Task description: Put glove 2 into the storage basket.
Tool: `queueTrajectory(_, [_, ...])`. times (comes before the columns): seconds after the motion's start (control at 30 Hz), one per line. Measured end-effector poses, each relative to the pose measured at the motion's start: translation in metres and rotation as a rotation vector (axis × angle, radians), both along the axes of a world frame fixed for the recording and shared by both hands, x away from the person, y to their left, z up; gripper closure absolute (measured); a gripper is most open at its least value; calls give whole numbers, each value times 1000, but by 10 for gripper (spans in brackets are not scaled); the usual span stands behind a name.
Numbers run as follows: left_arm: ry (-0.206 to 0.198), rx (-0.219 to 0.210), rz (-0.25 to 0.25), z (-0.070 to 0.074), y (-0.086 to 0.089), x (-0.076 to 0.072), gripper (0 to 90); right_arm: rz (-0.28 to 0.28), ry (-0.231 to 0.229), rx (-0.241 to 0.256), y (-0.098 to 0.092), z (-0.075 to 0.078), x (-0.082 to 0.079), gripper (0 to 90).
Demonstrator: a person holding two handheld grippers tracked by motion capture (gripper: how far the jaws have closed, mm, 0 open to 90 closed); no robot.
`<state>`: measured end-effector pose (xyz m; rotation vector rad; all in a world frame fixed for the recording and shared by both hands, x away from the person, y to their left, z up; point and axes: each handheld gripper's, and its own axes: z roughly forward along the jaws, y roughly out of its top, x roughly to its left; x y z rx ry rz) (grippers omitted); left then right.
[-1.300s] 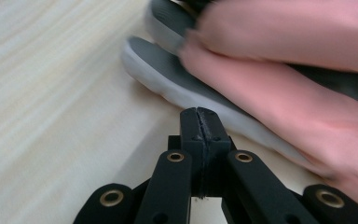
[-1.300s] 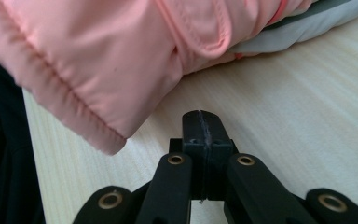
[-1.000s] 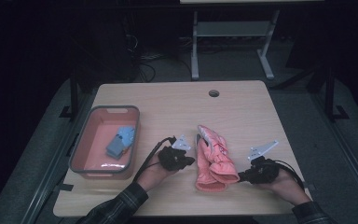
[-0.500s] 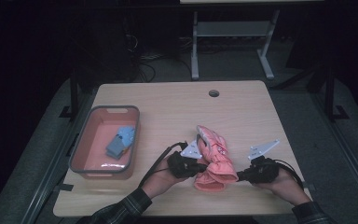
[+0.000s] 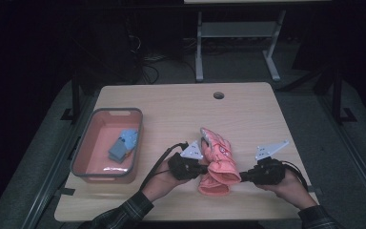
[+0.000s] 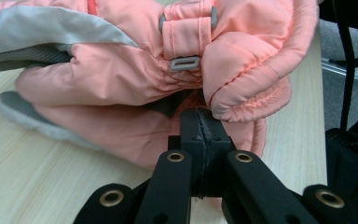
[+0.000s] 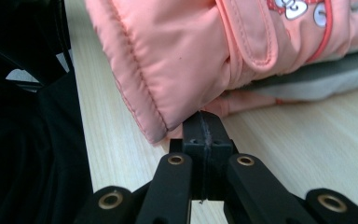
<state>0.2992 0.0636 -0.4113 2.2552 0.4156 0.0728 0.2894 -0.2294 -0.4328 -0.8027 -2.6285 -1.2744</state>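
Observation:
A pair of puffy pink gloves (image 5: pixel 218 155) lies stacked on the wooden table (image 5: pixel 171 109), near its front edge. My left gripper (image 5: pixel 205 168) is at their left side. In the left gripper view its jaws are shut, and the left gripper (image 6: pixel 200 116) has its tips tucked under a folded cuff of the gloves (image 6: pixel 121 79). My right gripper (image 5: pixel 243 177) is at their right side. The right gripper (image 7: pixel 203 119) is also shut, tips touching the hem of the gloves (image 7: pixel 177 60). No fabric shows between either pair of jaws.
A red bin (image 5: pixel 138 138) stands at the table's left with blue and grey items (image 5: pixel 123 144) inside. A cable hole (image 5: pixel 218 95) sits near the far edge. A metal stand (image 5: pixel 238 33) is on the floor behind the table.
My left gripper has moved right, up against the gloves, and their near end has bunched up. My right gripper has slid a little left to the gloves' hem.

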Motion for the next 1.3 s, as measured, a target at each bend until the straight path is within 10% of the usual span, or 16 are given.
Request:
queueTrajectory(0.73, [50, 121, 60, -34, 18, 9, 886, 22, -15, -121, 27, -17, 2, 897])
queueTrajectory(1.3, [54, 115, 161, -31, 52, 36, 887, 95, -37, -97, 79, -22, -2, 897])
